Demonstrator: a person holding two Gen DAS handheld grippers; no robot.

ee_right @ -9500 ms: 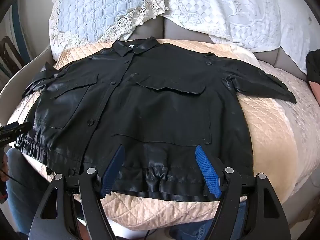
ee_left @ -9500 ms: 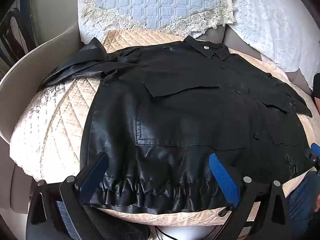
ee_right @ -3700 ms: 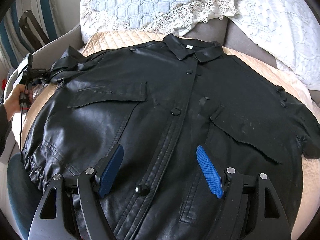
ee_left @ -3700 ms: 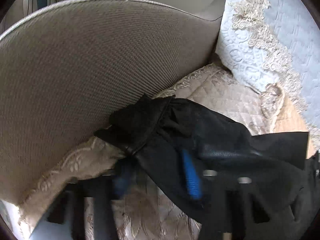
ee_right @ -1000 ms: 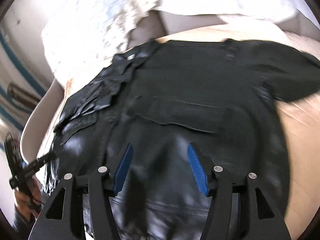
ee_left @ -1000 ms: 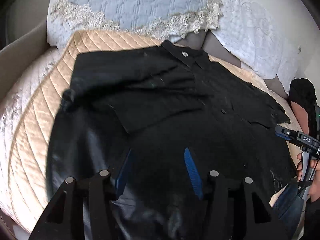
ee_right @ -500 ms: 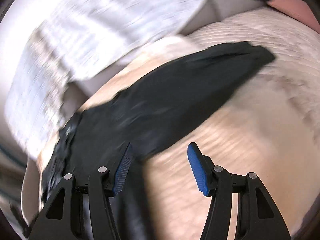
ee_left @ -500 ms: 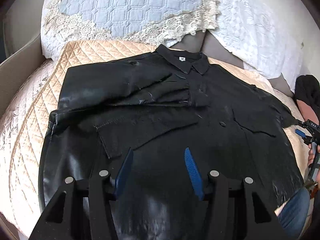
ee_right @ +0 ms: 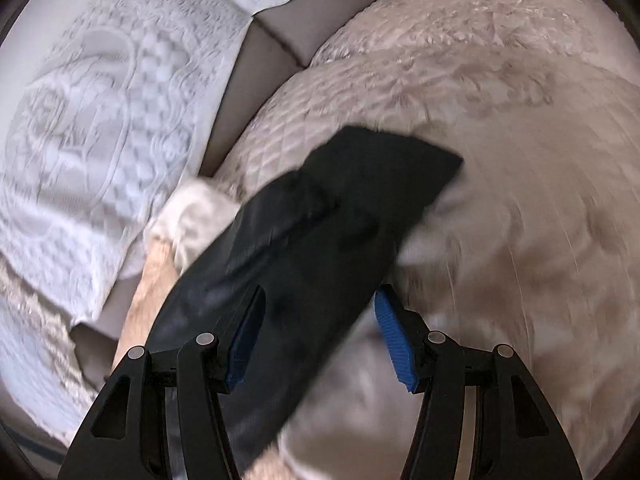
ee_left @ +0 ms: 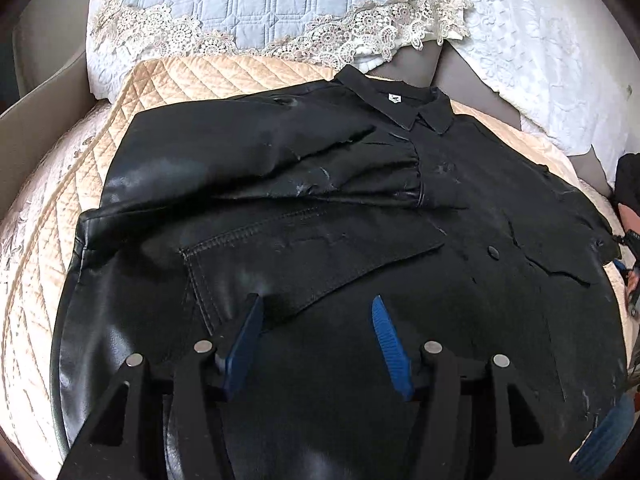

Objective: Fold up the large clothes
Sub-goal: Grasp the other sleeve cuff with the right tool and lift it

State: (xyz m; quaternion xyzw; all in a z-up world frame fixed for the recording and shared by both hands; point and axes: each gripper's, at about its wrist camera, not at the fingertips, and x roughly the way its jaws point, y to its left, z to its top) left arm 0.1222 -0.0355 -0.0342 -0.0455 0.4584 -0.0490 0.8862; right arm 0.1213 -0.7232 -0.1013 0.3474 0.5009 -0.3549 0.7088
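A black leather-look jacket [ee_left: 340, 264] lies front up on the beige quilted cover [ee_left: 208, 76], collar [ee_left: 400, 104] at the far side. Its left sleeve [ee_left: 260, 168] is folded across the chest. My left gripper [ee_left: 316, 304] hovers over the lower front by the chest pocket; its jaws are opening and grip nothing. In the right wrist view the jacket's other sleeve [ee_right: 360, 200] stretches out over the pale cover, cuff pointing away. My right gripper [ee_right: 320, 292] is open just above it, the sleeve running under and between the fingers, pads apart from it.
A blue quilted cushion with lace trim [ee_left: 280, 4] and a white lace cushion [ee_left: 540, 60] lean at the sofa back. A grey sofa arm [ee_left: 36, 112] rises at the left. A person's hand [ee_left: 630, 216] shows at the right edge.
My right gripper swung from over the jacket's body out to the end of the right sleeve and rolled. The left gripper drew slightly closer to the jacket front, jaws a little wider.
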